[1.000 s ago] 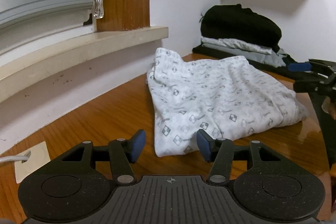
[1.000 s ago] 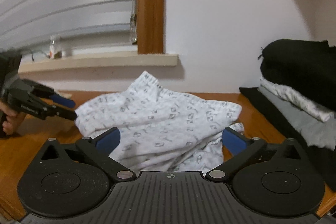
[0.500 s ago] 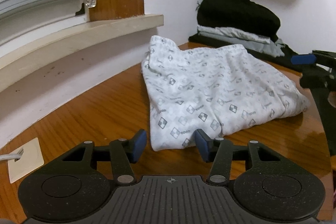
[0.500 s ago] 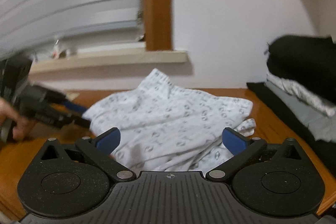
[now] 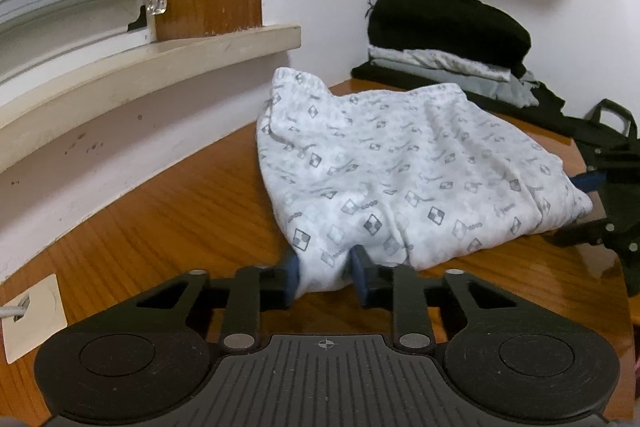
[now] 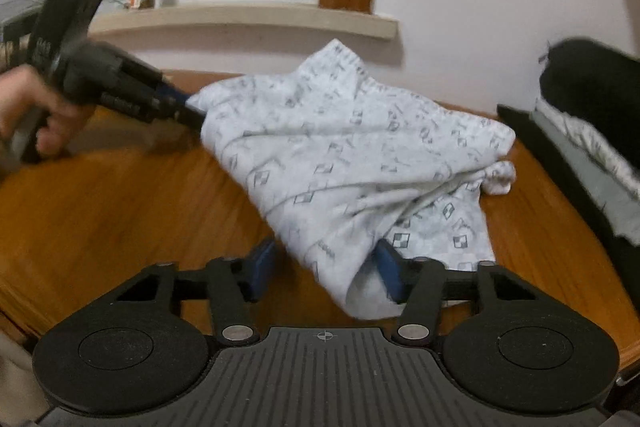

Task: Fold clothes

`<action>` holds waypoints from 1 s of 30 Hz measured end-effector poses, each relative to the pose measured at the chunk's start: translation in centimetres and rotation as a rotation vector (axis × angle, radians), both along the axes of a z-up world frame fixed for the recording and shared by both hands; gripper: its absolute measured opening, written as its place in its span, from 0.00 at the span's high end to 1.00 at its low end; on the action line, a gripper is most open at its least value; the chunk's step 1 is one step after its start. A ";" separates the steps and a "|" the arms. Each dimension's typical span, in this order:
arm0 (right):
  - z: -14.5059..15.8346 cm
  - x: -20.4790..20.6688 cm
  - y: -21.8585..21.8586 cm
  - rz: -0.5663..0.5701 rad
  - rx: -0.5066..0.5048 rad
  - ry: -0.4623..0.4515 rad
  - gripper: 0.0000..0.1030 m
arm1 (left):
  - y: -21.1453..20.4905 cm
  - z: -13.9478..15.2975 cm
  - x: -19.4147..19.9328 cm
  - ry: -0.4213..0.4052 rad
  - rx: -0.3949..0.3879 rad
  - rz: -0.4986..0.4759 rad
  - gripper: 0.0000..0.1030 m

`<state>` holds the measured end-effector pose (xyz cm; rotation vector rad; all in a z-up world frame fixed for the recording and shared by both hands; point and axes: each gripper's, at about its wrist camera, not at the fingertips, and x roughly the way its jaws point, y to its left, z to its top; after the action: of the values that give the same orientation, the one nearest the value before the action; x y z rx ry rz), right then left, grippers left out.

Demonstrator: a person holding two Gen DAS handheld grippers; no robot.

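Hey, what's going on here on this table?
A person is folding laundry with a hand-held gripper in each hand. The left gripper has just closed on one corner of the white patterned garment lying on the wooden table. The right gripper has been closing around another corner; cloth sits between its jaws, though one pad seems not to touch it yet. A stack of folded clothes waits by the wall.

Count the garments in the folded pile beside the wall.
3 visible: a black garment on top, a pale grey patterned one under it, and a black one at the bottom, spread on the table. More may be hidden between layers.
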<state>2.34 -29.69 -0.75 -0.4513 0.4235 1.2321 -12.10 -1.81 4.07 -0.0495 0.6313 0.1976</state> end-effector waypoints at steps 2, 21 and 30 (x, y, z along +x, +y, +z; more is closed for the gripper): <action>0.4 0.2 -0.3 0.004 0.019 0.025 0.79 | -0.4 0.1 0.0 -0.008 0.027 0.009 0.87; 3.3 0.8 -5.2 -0.107 0.111 -0.026 0.86 | -0.3 0.4 -0.5 -0.021 0.033 -0.004 0.90; 2.0 -0.3 -1.2 -0.088 0.041 -0.002 0.66 | -0.4 0.3 -0.6 -0.014 0.042 -0.011 0.90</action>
<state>1.99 -30.84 1.23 -0.3944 0.4113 1.1527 -12.70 -2.19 4.35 -0.0072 0.6133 0.1995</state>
